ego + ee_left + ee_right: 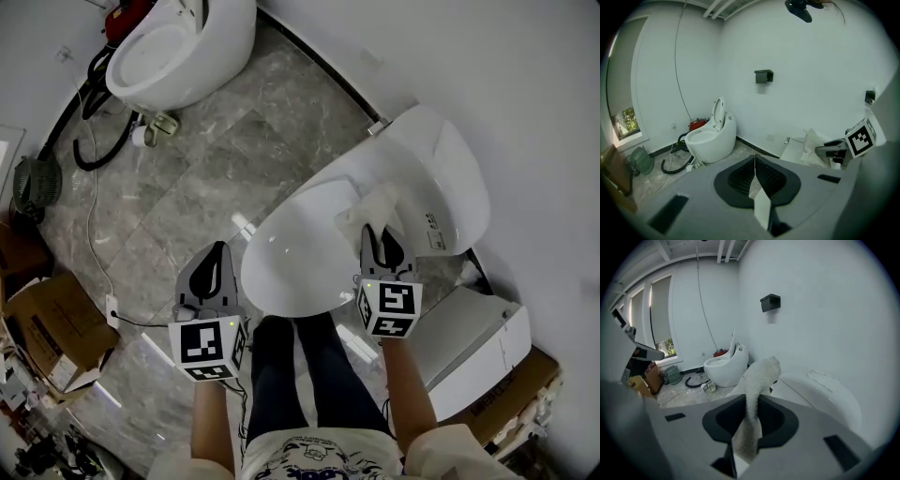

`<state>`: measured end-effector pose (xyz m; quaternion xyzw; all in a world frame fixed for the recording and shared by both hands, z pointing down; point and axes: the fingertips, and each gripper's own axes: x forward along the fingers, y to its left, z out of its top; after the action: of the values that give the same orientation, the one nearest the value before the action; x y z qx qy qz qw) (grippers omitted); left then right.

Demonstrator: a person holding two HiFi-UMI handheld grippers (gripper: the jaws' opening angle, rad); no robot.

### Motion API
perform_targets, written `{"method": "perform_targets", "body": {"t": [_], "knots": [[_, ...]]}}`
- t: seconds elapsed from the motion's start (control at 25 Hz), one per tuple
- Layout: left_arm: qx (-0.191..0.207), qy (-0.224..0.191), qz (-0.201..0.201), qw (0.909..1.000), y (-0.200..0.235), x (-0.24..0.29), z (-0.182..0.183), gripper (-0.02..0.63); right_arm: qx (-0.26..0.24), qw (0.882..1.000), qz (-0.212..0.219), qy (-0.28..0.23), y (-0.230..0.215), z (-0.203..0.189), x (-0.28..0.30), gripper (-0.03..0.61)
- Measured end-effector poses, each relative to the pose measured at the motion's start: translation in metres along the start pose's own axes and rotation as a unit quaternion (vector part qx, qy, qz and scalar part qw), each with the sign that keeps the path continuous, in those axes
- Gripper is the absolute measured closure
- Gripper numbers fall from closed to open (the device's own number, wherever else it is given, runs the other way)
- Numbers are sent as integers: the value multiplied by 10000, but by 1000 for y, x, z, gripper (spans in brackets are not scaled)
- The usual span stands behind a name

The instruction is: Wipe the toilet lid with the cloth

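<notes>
The white toilet lid (300, 258) is down, straight in front of me. A white cloth (373, 208) lies bunched on the lid's back part, near the cistern cover (450, 178). My right gripper (382, 232) hovers over the lid's right side, shut on the cloth. In the right gripper view the cloth (757, 380) stands up from between the jaws, with the lid (820, 394) to its right. My left gripper (217, 251) hangs over the floor left of the lid. Its jaws meet with nothing between them (754, 164). The left gripper view also shows the cloth (812, 146).
A second white toilet (178, 47) with its lid up stands at the far left, with a black hose (98, 141) beside it. A cardboard box (52, 328) sits at the left. A white box (469, 347) stands right of the toilet. A thin cable (94, 234) crosses the marble floor.
</notes>
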<state>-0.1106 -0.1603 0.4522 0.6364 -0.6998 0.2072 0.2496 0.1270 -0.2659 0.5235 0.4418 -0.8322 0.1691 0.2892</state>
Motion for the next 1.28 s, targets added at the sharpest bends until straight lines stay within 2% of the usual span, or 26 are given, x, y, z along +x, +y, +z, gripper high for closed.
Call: {"method": "perform_targets", "body": {"t": [0.56,1.28], "knots": [[-130,316,97,9994,1,28,-48,604,-307,9990,48,336,-9,-45,90,511],[-172,564,-113,9982,-17,33,-88,604,-358,9942,65,1012,8,-103,168,512]]}}
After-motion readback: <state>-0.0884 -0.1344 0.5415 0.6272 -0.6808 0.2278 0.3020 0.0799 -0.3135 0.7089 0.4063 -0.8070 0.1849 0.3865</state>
